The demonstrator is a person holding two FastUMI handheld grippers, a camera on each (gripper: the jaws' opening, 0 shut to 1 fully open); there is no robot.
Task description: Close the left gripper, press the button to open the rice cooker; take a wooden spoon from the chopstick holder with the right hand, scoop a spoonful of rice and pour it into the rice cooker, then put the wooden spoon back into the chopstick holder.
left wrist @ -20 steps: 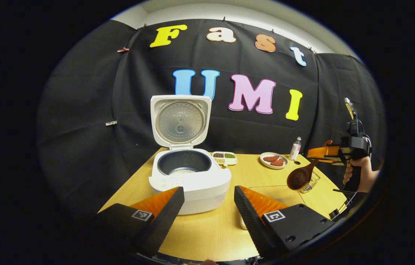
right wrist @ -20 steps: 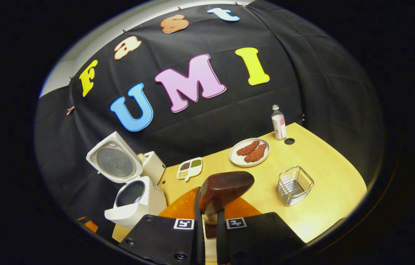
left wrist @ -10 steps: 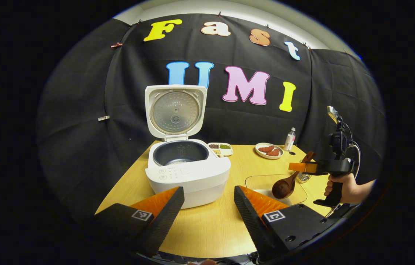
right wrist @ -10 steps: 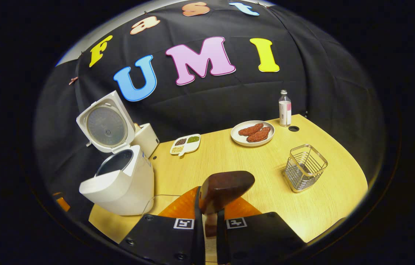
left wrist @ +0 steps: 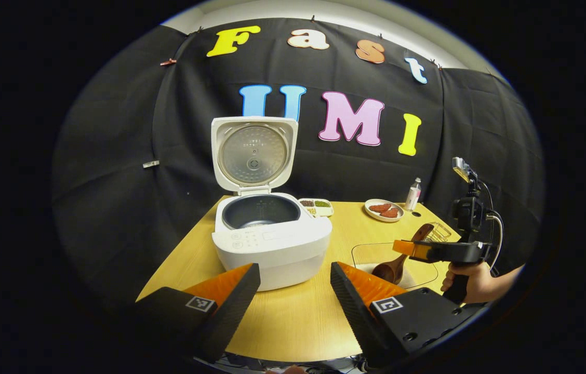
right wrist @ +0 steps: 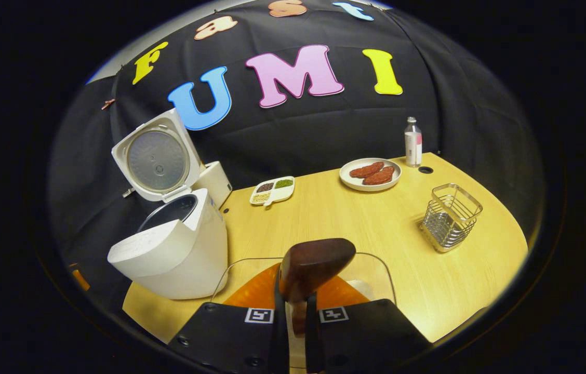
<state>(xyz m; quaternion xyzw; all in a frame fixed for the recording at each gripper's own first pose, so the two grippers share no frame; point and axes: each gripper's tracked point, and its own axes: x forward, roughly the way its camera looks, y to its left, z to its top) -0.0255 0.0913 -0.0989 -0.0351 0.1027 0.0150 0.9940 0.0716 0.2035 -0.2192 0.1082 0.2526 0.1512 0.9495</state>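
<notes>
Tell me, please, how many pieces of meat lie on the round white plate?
2: both lie side by side on the plate near the table's far edge, left of the bottle; one piece of meat sits left, the other right. Nothing seems hidden.

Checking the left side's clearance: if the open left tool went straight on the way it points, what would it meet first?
Probably the rice cooker, its front wall just ahead between the left tool fingers; depth is uncertain.

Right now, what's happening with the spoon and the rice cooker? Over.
Left gripper open, idle. Right gripper shut on wooden spoon, bowl over clear rice container. Rice cooker lid up. Nothing blocking.
</notes>
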